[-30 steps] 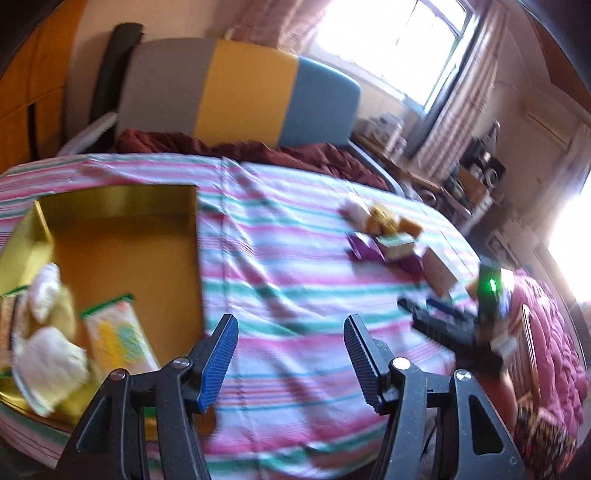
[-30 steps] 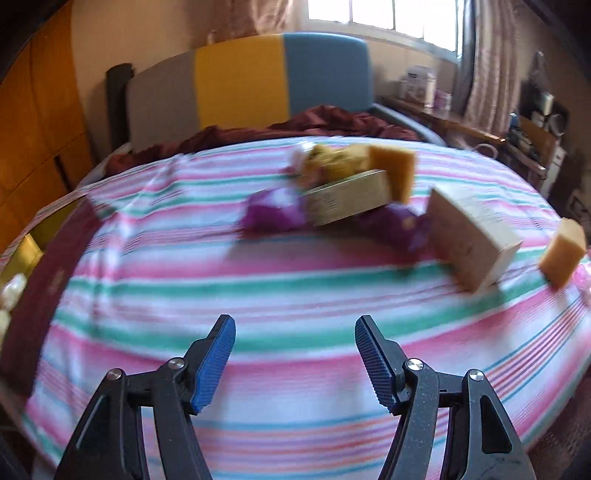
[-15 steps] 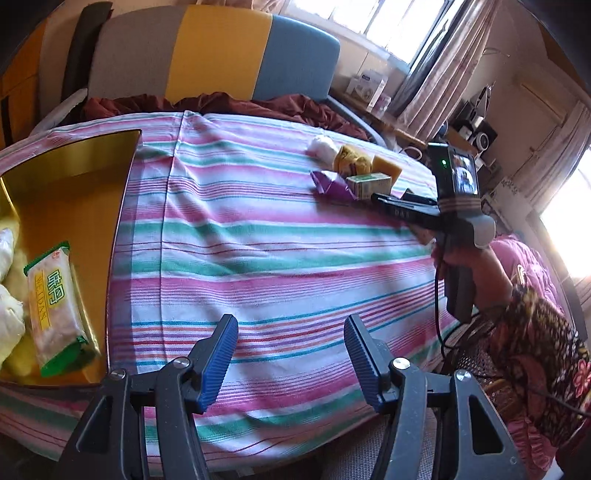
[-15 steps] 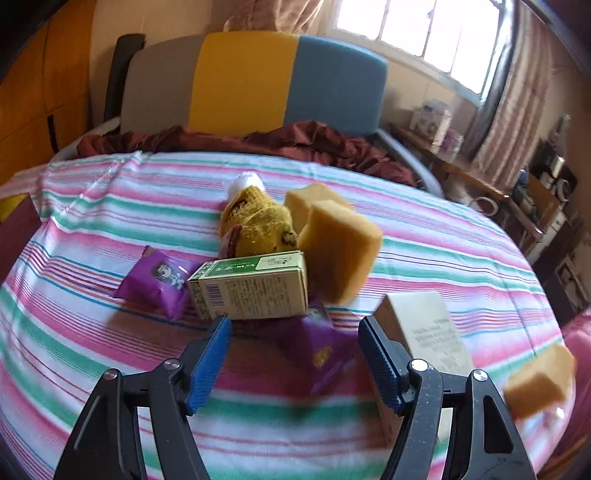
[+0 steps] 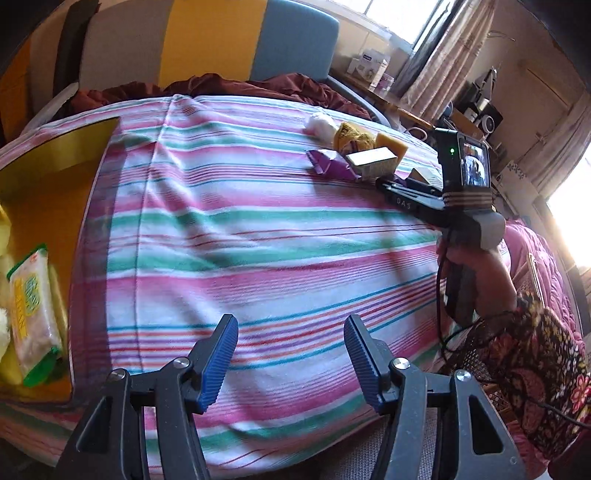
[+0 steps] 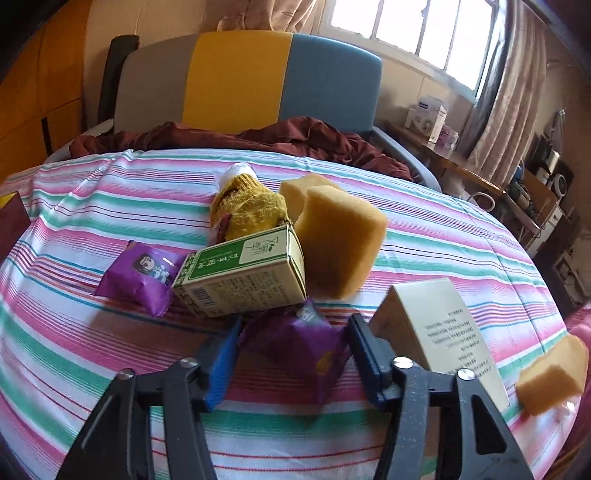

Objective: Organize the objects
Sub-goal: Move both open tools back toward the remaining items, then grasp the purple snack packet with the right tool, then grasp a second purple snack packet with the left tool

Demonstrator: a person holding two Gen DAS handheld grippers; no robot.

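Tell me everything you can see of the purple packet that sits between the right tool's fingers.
The crinkled purple foil snack packet looks glossy and puffed, with a crimped, partly white-printed top edge and a small yellow mark low on its right side. It lies on the striped tablecloth, framed by the open right tool, whose blue ribbed pads flank it closely; contact cannot be told. The green and white carton sits right behind it, and the cream box lies beside the right finger.

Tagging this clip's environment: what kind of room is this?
Likely a lived-in home room, bedroom or living room: a padded headboard-like panel behind a striped cloth, curtains at the window, and a cluttered side table.
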